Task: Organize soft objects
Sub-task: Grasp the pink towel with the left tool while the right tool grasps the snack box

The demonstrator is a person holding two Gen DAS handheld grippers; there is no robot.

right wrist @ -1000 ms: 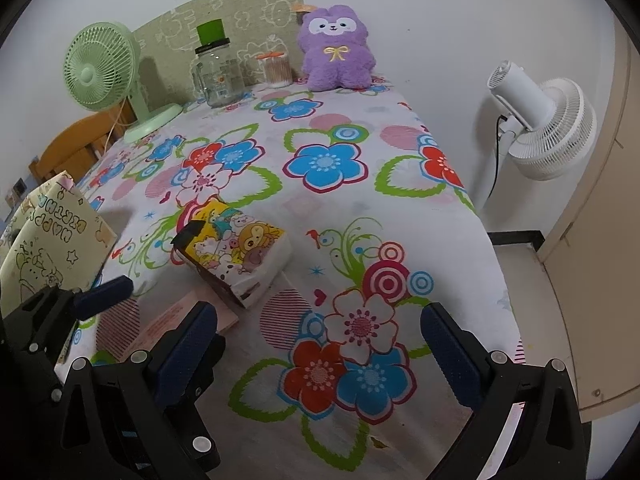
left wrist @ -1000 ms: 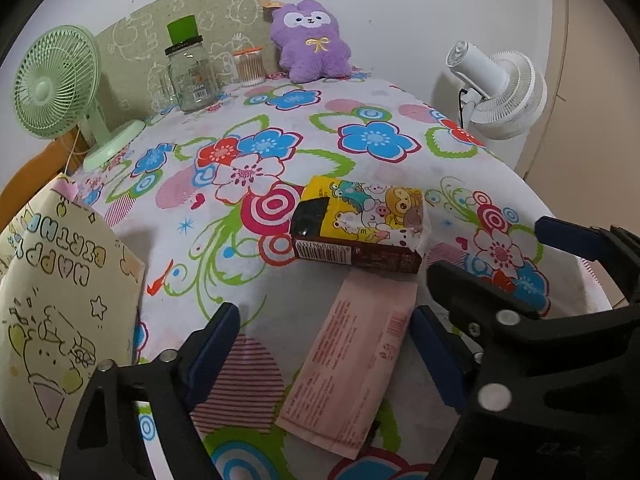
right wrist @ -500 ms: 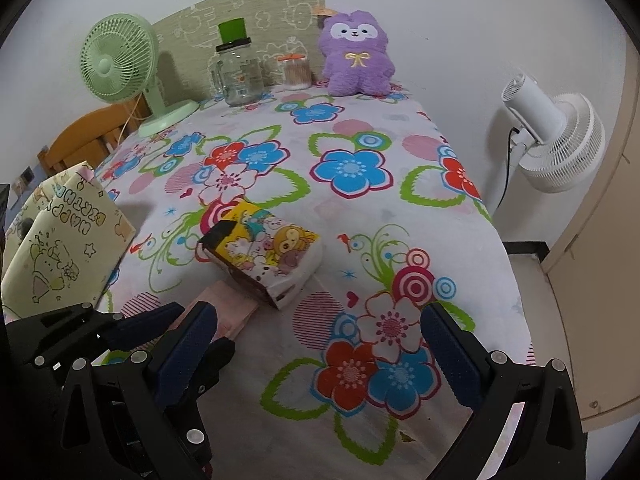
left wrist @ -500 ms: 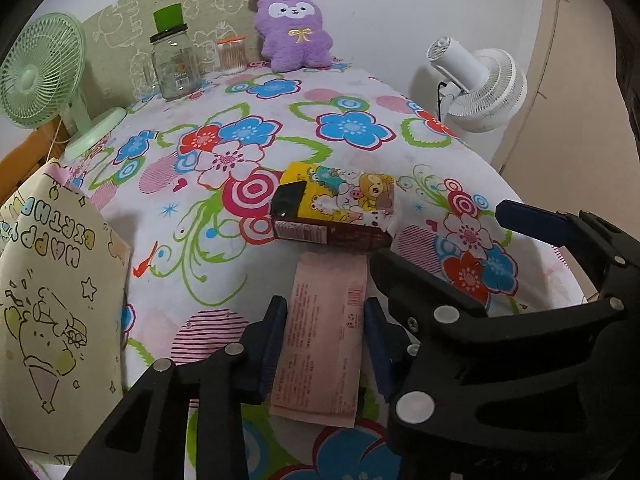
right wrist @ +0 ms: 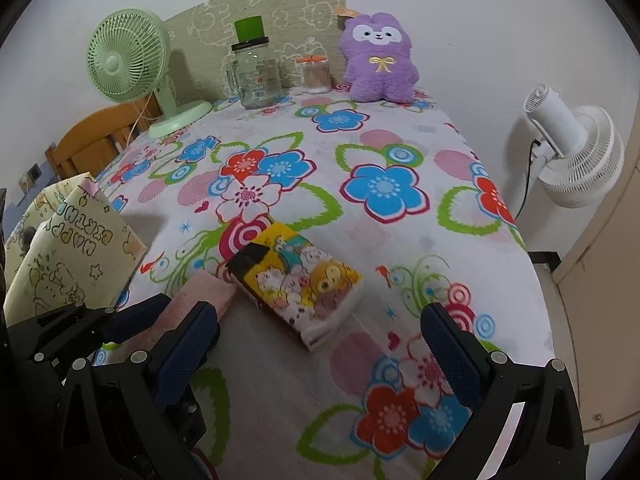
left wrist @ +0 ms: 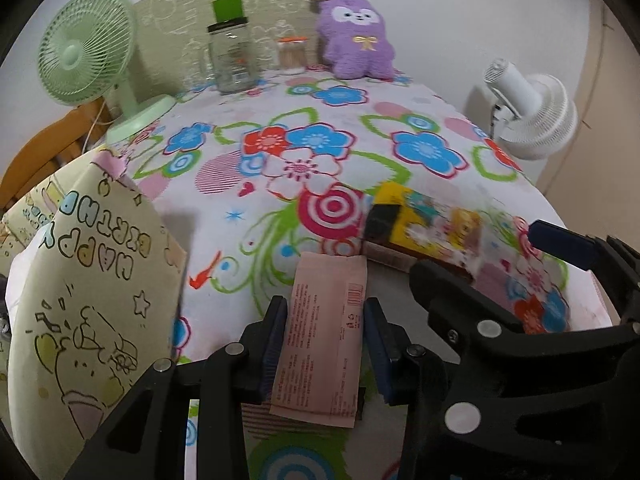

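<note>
My left gripper [left wrist: 324, 320] is shut on a flat pink packet [left wrist: 324, 332] and holds it above the flowered tablecloth [left wrist: 280, 160]. The pink packet also shows in the right wrist view [right wrist: 200, 296], between the left gripper's fingers. A yellow cartoon-print tissue pack [right wrist: 296, 280] lies on the cloth just ahead; it shows blurred in the left wrist view [left wrist: 424, 228]. My right gripper [right wrist: 320, 340] is open and empty, just short of the tissue pack. A purple plush toy [right wrist: 378, 60] sits at the table's far edge.
A pale green "Happy Birthday" gift bag [left wrist: 80, 300] stands at the left. A green desk fan [right wrist: 128, 68], a glass jar with green lid [right wrist: 256, 68] and a small cotton-swab jar [right wrist: 316, 74] stand at the back. A white fan [right wrist: 572, 152] stands off the table's right edge.
My left gripper closed on the pink packet, lifted it off the cloth and swung left toward the gift bag. The right gripper stayed open, moving little.
</note>
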